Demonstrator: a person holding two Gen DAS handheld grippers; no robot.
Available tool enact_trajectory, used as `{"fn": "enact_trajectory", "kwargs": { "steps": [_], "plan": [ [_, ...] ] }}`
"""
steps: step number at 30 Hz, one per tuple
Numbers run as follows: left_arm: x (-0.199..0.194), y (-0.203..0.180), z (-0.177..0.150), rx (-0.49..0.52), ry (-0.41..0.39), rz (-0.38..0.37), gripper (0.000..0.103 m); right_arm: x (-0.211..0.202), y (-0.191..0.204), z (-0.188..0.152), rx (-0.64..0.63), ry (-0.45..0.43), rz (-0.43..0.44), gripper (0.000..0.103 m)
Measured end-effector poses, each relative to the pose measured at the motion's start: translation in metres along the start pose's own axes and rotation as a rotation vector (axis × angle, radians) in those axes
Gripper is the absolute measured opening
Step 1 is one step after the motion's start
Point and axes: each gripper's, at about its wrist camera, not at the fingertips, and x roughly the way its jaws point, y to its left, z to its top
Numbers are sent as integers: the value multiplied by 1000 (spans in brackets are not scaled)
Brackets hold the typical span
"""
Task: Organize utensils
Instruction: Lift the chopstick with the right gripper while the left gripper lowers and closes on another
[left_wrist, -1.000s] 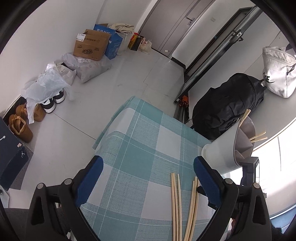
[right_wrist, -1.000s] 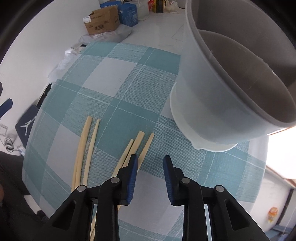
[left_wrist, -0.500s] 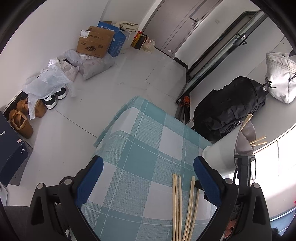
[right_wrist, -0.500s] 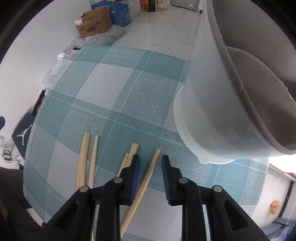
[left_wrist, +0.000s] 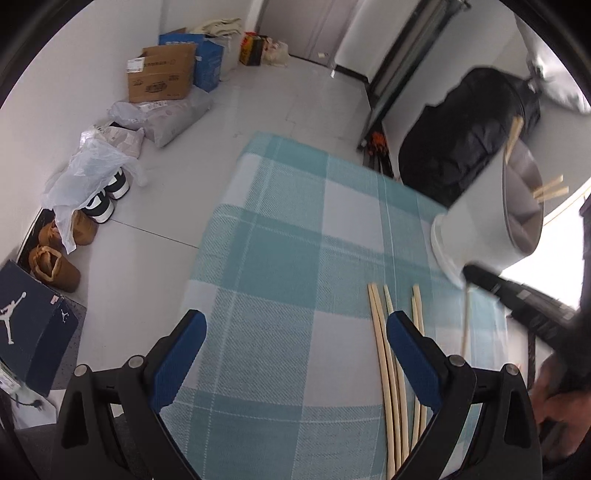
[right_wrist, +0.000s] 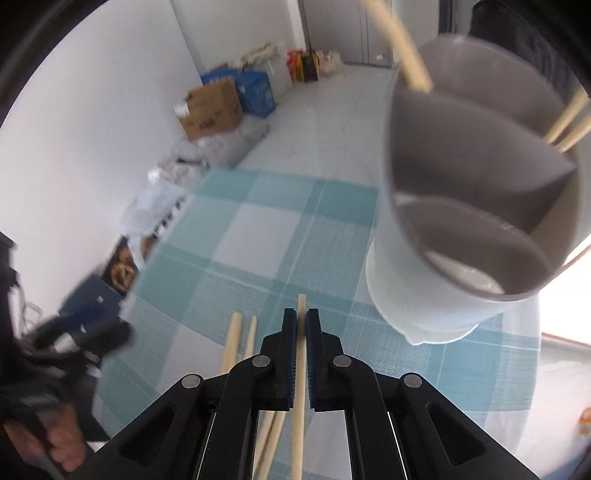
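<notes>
In the left wrist view, the left gripper (left_wrist: 295, 354) hovers over the teal-and-white checked cloth surface (left_wrist: 280, 258) with its blue-padded fingers (left_wrist: 181, 354) spread wide and nothing between them, apparently waiting while the other hand works. Several pale bamboo chopsticks (left_wrist: 384, 354) lie side by side on the cloth from about 3 to 5 o'clock, partly behind the right finger. At 2 o'clock stands the white cylindrical utensil holder with grey inner dividers (left_wrist: 484, 221), a few chopstick ends already poking from its mouth, so the sorting looks partly done. In the right wrist view, the right gripper (right_wrist: 301, 325) has its fingers pressed almost together on a single pale bamboo chopstick (right_wrist: 300, 369), gripped well short of its far tip so that the tip points ahead, probably to steer it into the holder (right_wrist: 443, 258) at 2 o'clock. That chopstick is slim, straight and squared off at its tip. Two more (right_wrist: 240, 339) rest on the cloth just left of the fingers.
</notes>
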Motion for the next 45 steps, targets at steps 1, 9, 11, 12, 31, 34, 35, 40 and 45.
{"fn": "enact_trajectory", "kwargs": {
  "steps": [1, 9, 11, 12, 31, 34, 35, 40, 45],
  "plan": [
    [1, -3, -1, 17, 7, 6, 96, -10, -5, -1, 17, -29, 24, 4],
    [19, -31, -19, 135, 105, 72, 96, -58, -19, -15, 96, -188, 123, 4],
    [22, -33, -21, 142, 120, 88, 96, -69, -25, -20, 100, -218, 138, 4],
    [24, -34, -22, 142, 128, 94, 96, -73, -26, -21, 105, -231, 153, 4],
    [52, -50, -4, 164, 171, 251, 95, -105, -64, -51, 150, -334, 207, 4],
    [57, -47, 6, 153, 166, 256, 90, -105, -71, -52, 167, -334, 213, 4],
    [57, -47, 8, 151, 161, 260, 85, -105, -74, -52, 175, -333, 217, 4],
    [59, -59, 9, 213, 165, 244, 59, -108, -79, -51, 186, -340, 222, 4],
    [60, -87, 2, 315, 202, 215, 4, -109, -78, -49, 191, -342, 241, 4]
  ]
}}
